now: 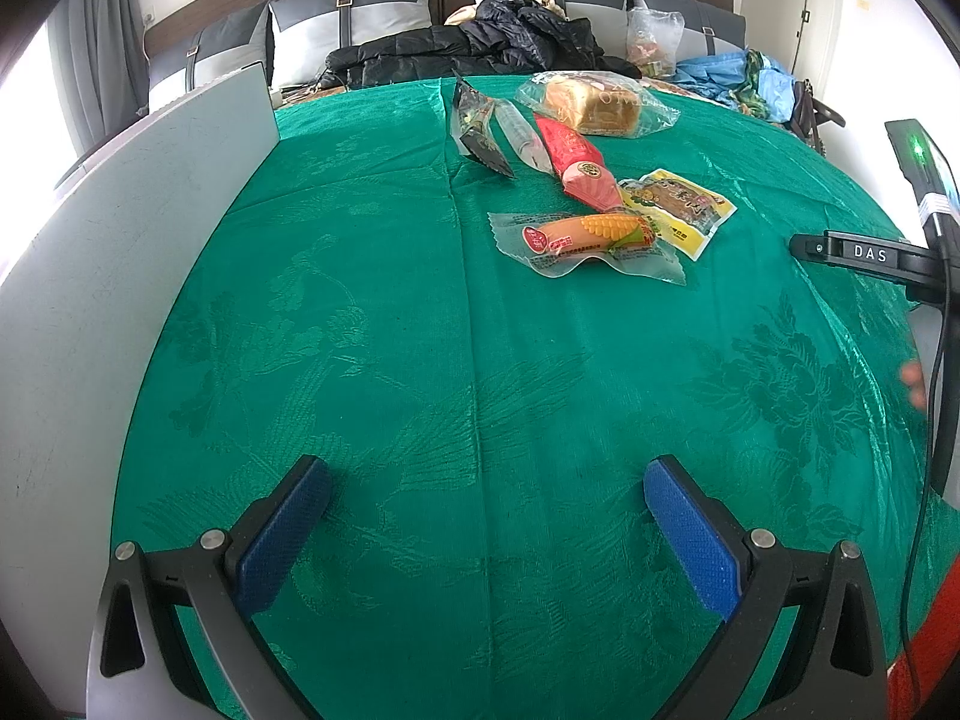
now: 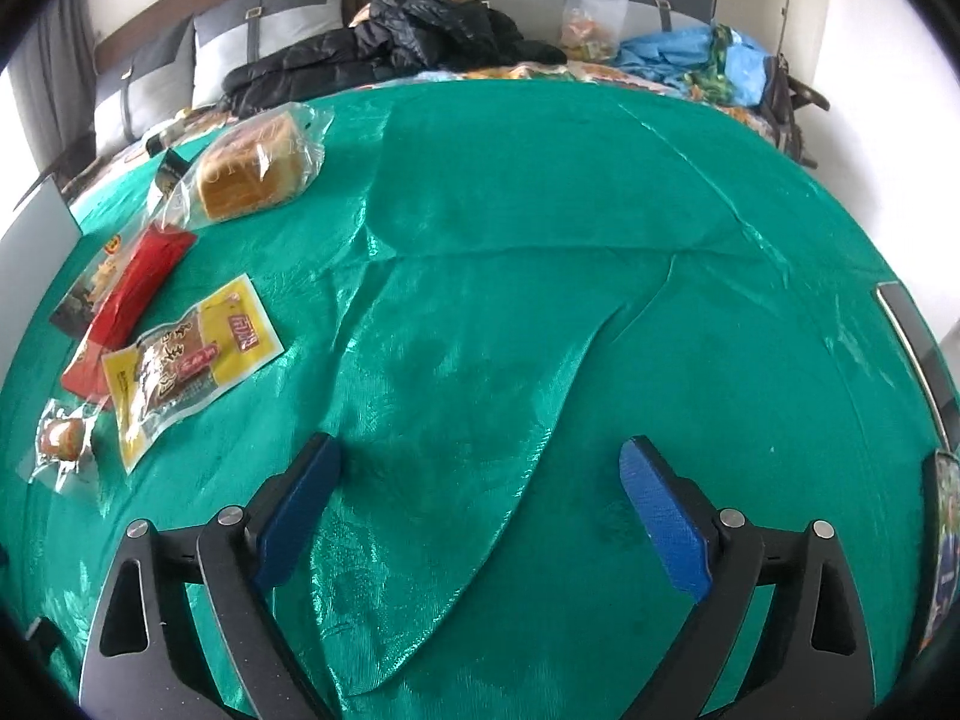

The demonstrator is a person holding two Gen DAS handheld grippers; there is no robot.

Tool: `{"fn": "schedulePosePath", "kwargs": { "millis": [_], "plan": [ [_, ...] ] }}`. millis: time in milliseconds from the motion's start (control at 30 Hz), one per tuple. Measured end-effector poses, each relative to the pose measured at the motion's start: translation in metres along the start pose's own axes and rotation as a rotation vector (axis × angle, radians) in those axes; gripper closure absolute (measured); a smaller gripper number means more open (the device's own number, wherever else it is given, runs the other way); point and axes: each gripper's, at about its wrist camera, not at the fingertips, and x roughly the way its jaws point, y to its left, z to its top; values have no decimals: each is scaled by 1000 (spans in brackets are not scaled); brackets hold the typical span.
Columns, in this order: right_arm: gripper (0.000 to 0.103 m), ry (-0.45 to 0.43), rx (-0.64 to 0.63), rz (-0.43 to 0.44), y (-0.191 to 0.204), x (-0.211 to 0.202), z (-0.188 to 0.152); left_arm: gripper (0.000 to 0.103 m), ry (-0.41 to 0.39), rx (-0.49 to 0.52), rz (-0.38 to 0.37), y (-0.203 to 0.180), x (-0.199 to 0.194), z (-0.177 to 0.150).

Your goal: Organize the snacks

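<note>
Both hand-held grippers hang spread and empty over the green tabletop (image 1: 420,360): the left hand-held gripper (image 1: 486,480) at the lower middle of its view, the right hand-held gripper (image 2: 480,462) likewise. The snacks lie in a loose row at upper centre of the left view: bread bag (image 1: 594,105), red packet (image 1: 576,162), corn sausage (image 1: 591,237), yellow packet (image 1: 681,210).

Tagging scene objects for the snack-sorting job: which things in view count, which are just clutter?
Job:
clear-bagged bread loaf
red sausage pack
yellow flat snack packet
corn-printed sausage pack
dark foil packet
clear tube wrapper

Clutter:
black puffy jacket
grey cushions
blue cloth heap
grey flat board
</note>
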Motion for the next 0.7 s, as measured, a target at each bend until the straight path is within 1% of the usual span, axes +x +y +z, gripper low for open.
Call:
{"fn": "schedulePosePath", "kwargs": {
  "millis": [700],
  "plan": [
    [7, 1, 1, 1, 0, 0, 0, 0, 0, 1, 0, 0, 2, 1]
  ]
}}
